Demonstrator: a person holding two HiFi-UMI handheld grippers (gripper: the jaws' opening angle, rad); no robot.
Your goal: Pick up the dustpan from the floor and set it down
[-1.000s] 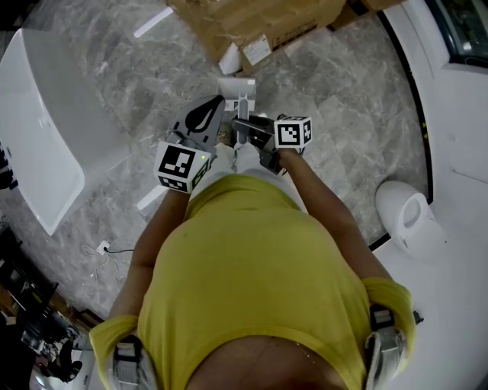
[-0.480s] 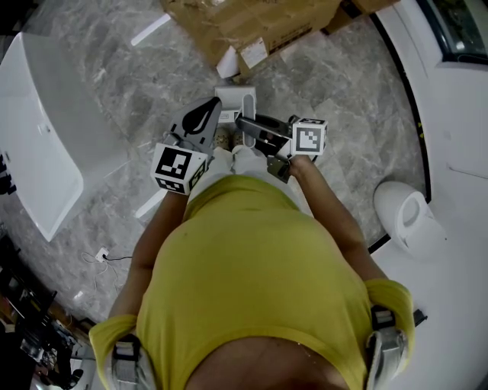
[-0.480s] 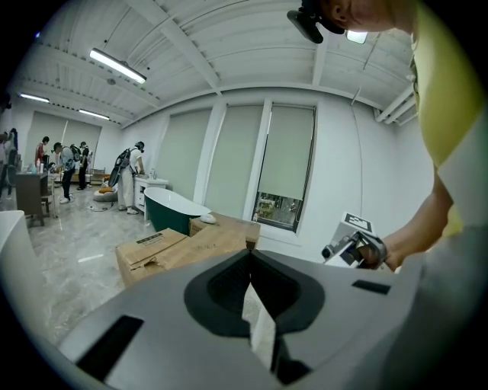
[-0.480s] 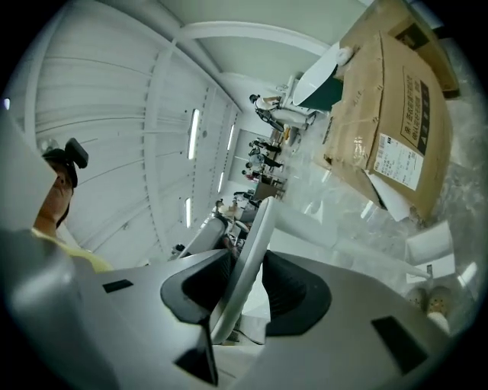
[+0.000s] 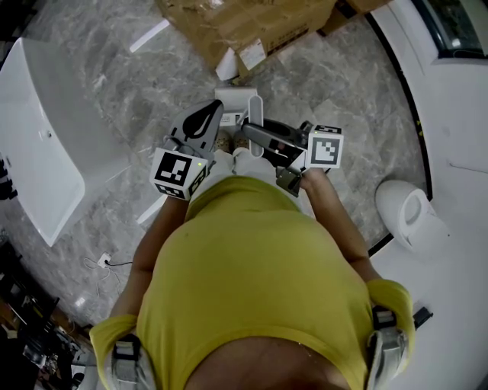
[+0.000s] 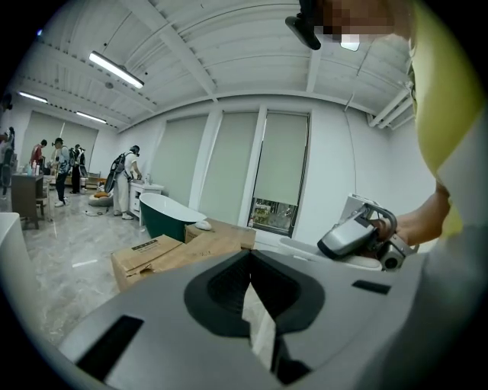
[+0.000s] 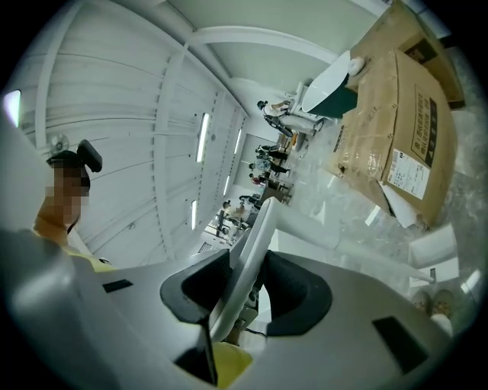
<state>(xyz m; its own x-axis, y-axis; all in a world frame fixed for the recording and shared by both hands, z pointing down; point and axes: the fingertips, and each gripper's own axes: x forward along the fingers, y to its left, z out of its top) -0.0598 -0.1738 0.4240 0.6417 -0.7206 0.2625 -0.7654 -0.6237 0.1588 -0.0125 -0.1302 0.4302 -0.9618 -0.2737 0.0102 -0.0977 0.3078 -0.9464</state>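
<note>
Looking at the right gripper (image 7: 245, 266), its jaws are clamped on the thin white handle of the dustpan (image 5: 235, 100). The handle sticks straight out from between the pads, and the pan hangs just past the tips, up off the grey marble floor (image 5: 114, 84). Left gripper (image 6: 250, 263) sits just beside it with its jaws pressed together at the tips and nothing pinched as far as I can see, and a cardboard box (image 5: 252, 23) lies beyond both sets of jaws.
</note>
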